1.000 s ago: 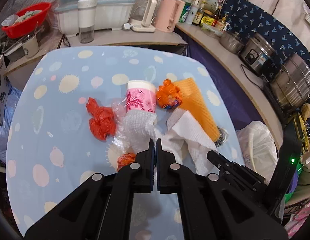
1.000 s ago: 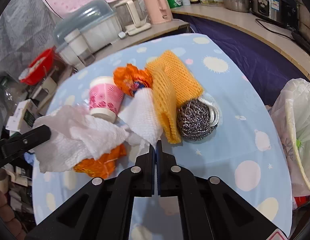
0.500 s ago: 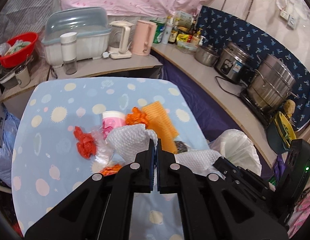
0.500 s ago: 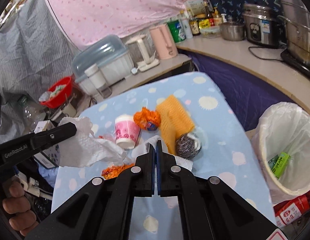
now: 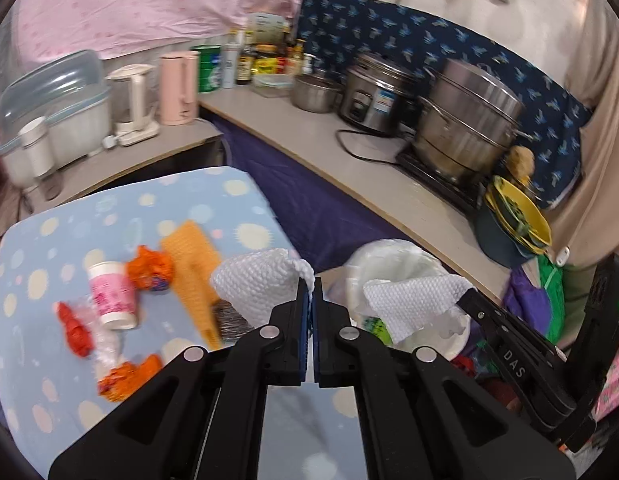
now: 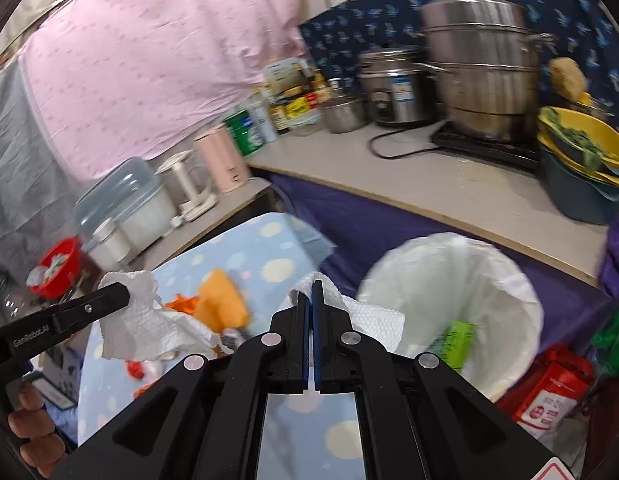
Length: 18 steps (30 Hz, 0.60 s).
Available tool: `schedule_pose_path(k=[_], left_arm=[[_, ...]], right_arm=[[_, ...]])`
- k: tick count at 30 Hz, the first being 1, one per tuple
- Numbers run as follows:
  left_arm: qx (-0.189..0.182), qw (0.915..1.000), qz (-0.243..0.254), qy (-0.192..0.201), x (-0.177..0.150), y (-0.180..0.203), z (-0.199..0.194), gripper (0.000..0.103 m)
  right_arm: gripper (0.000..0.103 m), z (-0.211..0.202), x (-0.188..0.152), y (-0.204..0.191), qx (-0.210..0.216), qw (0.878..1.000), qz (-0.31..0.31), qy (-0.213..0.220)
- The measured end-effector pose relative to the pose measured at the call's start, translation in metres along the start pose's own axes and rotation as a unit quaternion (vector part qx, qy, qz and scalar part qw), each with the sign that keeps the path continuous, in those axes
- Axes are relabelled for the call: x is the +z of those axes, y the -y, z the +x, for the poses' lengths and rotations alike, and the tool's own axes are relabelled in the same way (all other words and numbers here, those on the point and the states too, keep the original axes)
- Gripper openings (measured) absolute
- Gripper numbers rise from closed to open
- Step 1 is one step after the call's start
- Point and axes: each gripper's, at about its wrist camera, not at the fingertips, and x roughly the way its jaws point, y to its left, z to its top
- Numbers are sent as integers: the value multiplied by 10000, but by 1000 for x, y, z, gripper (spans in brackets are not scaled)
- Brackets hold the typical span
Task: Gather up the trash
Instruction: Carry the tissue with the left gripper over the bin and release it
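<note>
Left wrist view
- left gripper (image 5: 310, 292): jaws pressed together on a corner of a white paper towel (image 5: 261, 280), which bunches up to the left of the fingertips, lifted clear of the table.
- right gripper (image 5: 469, 300): comes in from the right edge, its tip clamped on a second white paper towel (image 5: 413, 300) that hangs over the mouth of the bin.
- trash bin (image 5: 393, 256): lined with a white bag, on the floor just right of the table; something green lies inside.
- table (image 5: 237, 196): blue cloth with pale spots, at the left.
- trash on the table: pink paper cup (image 5: 111, 294) lying on its side, orange wrapper (image 5: 149, 266) just right of it, orange foam net (image 5: 193, 268), red plastic scrap (image 5: 75, 330) at the left, steel scourer (image 5: 231, 320) partly hidden behind the towel.
- far counter: steel pots (image 5: 465, 120), kettles and bottles.

Right wrist view
- right gripper (image 6: 311, 300): jaws closed, pinching a white paper towel (image 6: 373, 318) that spreads to the right, over the near-left rim of the bin.
- left gripper (image 6: 121, 292): reaches in from the left with its towel (image 6: 145, 320) held above the table; a hand (image 6: 33, 428) grips its handle at the lower left.
- trash bin (image 6: 509, 280): open, white liner, right of centre; a green packet (image 6: 453, 340) lies inside.
- table (image 6: 269, 248): the foam net (image 6: 221, 300) shows between the two towels.
</note>
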Motion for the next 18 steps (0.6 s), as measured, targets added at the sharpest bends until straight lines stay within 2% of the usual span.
schedule_pose_path(k=[6, 18], left_arm=[[-368, 9985, 409, -28, 6, 53, 33, 1], [-556, 9922, 1010, -463, 1, 124, 96, 1]], right_arm=[[2, 2, 6, 55, -452, 9985, 312, 15], [2, 14, 8, 116, -800, 9948, 627, -49]])
